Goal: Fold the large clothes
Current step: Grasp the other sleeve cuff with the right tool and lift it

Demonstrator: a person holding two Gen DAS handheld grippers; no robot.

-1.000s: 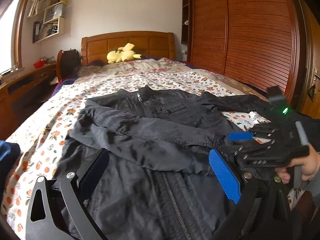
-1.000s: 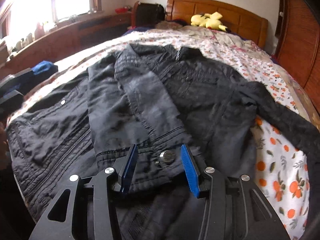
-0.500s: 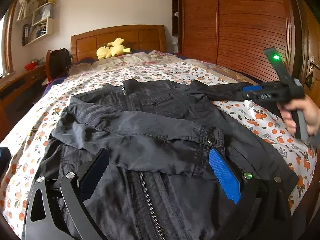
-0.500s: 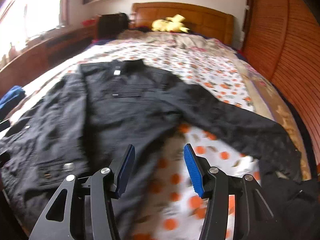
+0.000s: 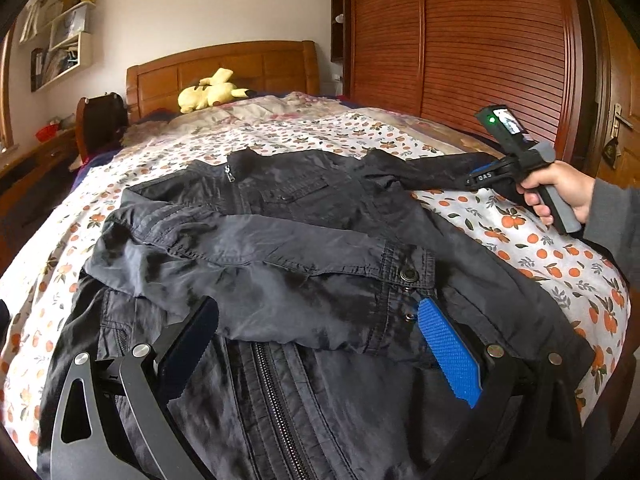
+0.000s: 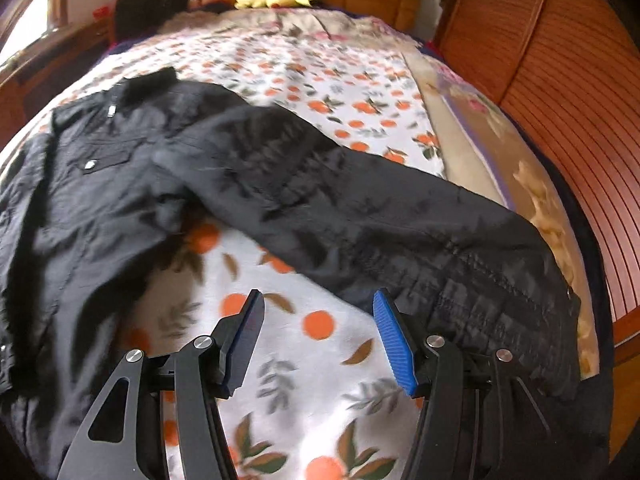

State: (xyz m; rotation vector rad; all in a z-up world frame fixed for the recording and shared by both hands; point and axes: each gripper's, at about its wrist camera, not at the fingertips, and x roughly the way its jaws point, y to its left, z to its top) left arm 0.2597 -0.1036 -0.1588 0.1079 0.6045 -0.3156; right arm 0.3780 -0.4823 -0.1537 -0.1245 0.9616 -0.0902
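Black jacket [image 5: 304,248] lies on the flowered bedspread [image 6: 304,64]. Left gripper [image 5: 320,344] stands wide open above it. Right gripper [image 6: 318,340] is opening, nothing between its jaws.

Left gripper [image 5: 316,344] fingers stand spread wide; right gripper [image 6: 318,340], tilted downward, is opening, nothing between.
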